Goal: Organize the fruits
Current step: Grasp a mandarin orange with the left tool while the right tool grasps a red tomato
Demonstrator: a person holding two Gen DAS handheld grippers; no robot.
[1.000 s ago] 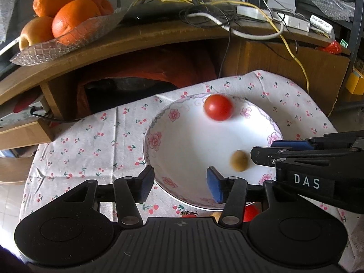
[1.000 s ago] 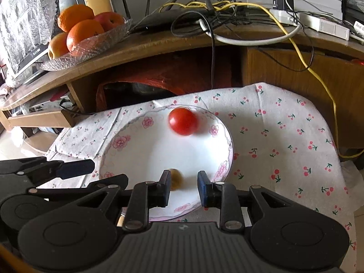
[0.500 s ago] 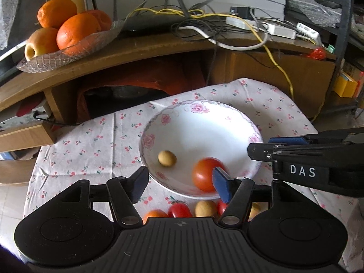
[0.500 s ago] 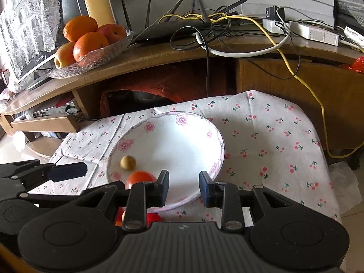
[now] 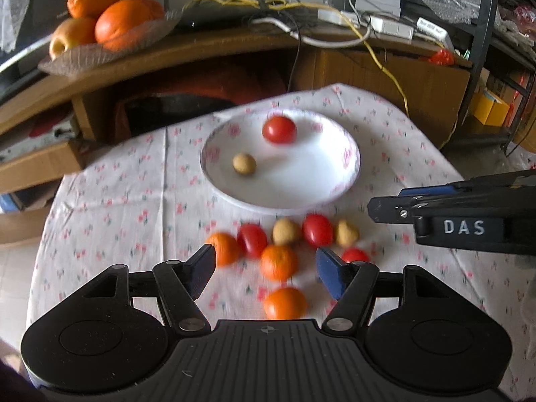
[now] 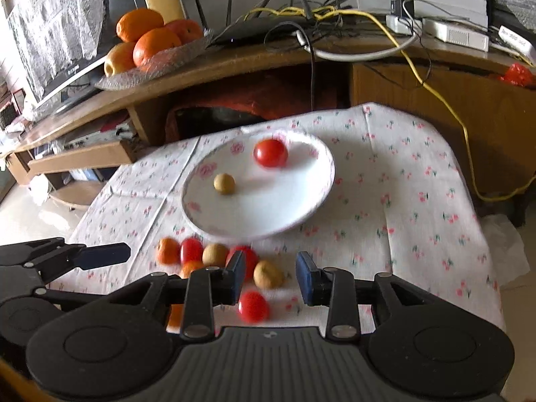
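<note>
A white flowered plate (image 5: 348,167) (image 6: 321,181) sits on the cherry-print cloth and holds a red tomato (image 5: 279,129) (image 6: 270,152) and a small tan fruit (image 5: 244,164) (image 6: 224,183). In front of the plate lies a loose cluster of several fruits: small oranges (image 5: 279,263), red tomatoes (image 5: 317,225) (image 6: 253,306) and tan fruits (image 5: 285,231) (image 6: 268,274). My left gripper (image 5: 264,269) hovers open over the orange in the cluster. My right gripper (image 6: 271,276) hangs open above the cluster's right end, with a tan fruit seen between its fingers.
A wooden desk behind the table carries a glass dish of oranges and apples (image 5: 110,26) (image 6: 150,43), a router and tangled cables (image 5: 335,26). A yellow cable (image 6: 469,154) drops down the desk front. The cloth's right part (image 6: 418,217) is bare.
Both grippers have pulled back and up from the plate, so the fruit cluster in front of it has come into view. The tomato and the tan fruit have rolled around inside the plate.
</note>
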